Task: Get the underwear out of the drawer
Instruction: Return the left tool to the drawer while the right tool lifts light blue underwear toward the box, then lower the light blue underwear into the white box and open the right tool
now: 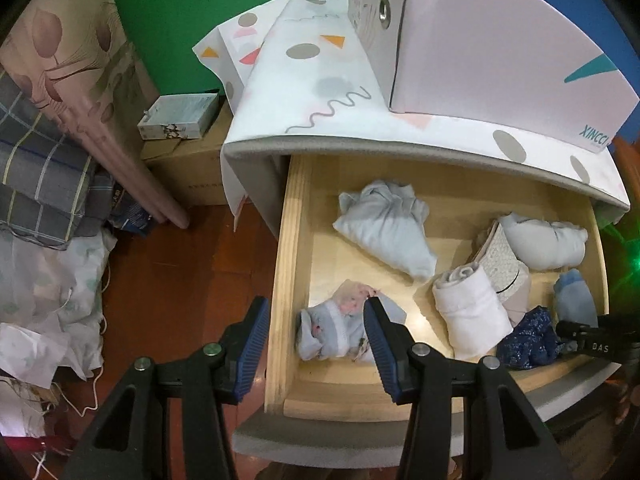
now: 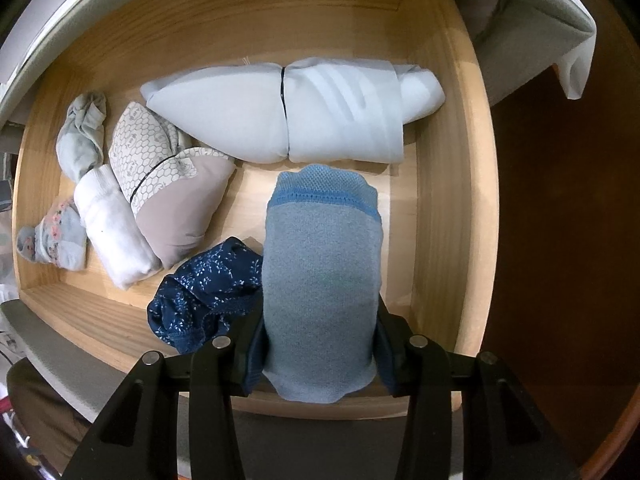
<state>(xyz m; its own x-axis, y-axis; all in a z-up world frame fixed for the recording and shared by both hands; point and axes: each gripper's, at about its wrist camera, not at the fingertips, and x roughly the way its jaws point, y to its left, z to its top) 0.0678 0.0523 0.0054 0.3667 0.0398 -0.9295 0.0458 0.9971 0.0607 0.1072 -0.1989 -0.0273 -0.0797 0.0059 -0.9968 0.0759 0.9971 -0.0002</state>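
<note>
The wooden drawer (image 1: 288,240) is pulled open and holds several rolled garments. My left gripper (image 1: 316,320) is open above the drawer's front left corner, its right finger over a pale floral roll (image 1: 340,332). My right gripper (image 2: 320,344) is shut on a grey-blue rolled underwear (image 2: 322,280) with a bright blue band, held near the drawer's front right (image 2: 440,220). A navy floral garment (image 2: 204,296) lies just left of it. The right gripper also shows at the left wrist view's right edge (image 1: 592,340).
In the drawer lie a white roll (image 2: 116,228), a beige honeycomb-print roll (image 2: 172,196), a long pale blue bundle (image 2: 288,116) and a small grey roll (image 2: 80,136). A patterned cloth (image 1: 320,92) and a box (image 1: 500,48) top the cabinet. Bedding (image 1: 48,168) is piled at left.
</note>
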